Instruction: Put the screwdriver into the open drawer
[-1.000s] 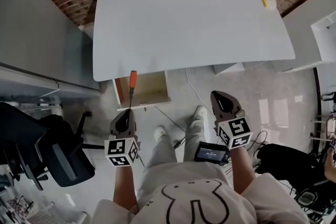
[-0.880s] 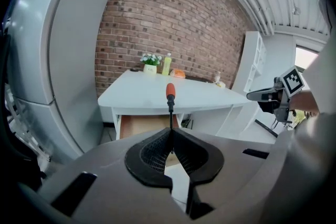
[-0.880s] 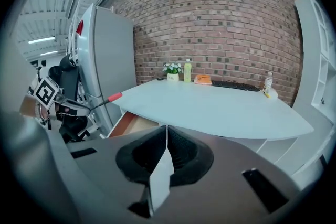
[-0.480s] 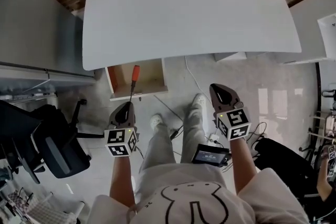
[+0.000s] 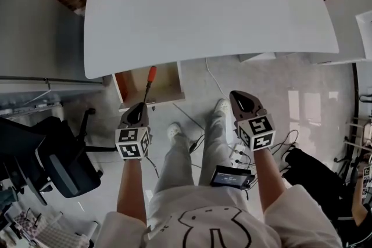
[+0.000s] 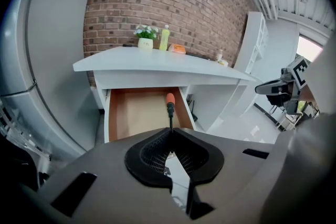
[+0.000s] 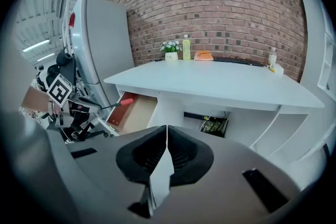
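My left gripper is shut on the thin metal shaft of a screwdriver, whose orange handle points forward over the open wooden drawer under the white desk. In the left gripper view the drawer lies straight ahead below the handle, its brown bottom bare. My right gripper hangs over the floor to the right, jaws shut on nothing. From the right gripper view the screwdriver and drawer show at left.
A black office chair stands at the left near a grey cabinet. The person's legs and shoes are between the grippers. Cables lie on the floor. A plant pot, a yellow bottle and a keyboard sit at the desk's far edge.
The view has tilted down and the desk has slid up in frame. My left gripper with the screwdriver has moved slightly closer to the drawer. The right gripper has barely moved.
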`<state>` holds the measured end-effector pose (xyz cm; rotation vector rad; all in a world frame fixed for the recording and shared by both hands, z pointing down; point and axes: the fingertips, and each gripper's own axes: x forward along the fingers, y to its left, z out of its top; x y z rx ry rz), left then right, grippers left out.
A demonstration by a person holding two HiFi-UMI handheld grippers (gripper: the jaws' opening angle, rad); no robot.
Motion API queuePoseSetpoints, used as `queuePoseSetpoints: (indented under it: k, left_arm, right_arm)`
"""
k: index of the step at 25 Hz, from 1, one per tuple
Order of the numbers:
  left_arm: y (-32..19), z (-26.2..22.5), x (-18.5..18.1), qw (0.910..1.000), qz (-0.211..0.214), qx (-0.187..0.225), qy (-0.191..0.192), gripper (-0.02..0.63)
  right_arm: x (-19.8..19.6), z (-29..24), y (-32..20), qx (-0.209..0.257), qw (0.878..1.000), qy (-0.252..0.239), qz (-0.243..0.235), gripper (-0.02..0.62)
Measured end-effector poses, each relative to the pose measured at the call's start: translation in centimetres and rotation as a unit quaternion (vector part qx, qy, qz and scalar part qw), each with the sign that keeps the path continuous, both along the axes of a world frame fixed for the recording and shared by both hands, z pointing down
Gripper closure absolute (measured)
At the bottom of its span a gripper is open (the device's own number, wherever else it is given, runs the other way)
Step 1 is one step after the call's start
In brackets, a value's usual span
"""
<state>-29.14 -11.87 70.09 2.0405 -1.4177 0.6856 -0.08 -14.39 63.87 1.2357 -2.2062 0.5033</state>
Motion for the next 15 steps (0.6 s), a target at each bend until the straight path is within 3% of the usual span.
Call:
queuePoseSetpoints:
  k: [15]
  left_arm:
    - [-6.1, 5.6, 4.0, 0.9981, 0.059, -0.016, 0.005, 0.595]
  right_arm:
    - [0.1, 3.9, -2.5, -0.009, 1.000, -0.008, 0.018, 0.575]
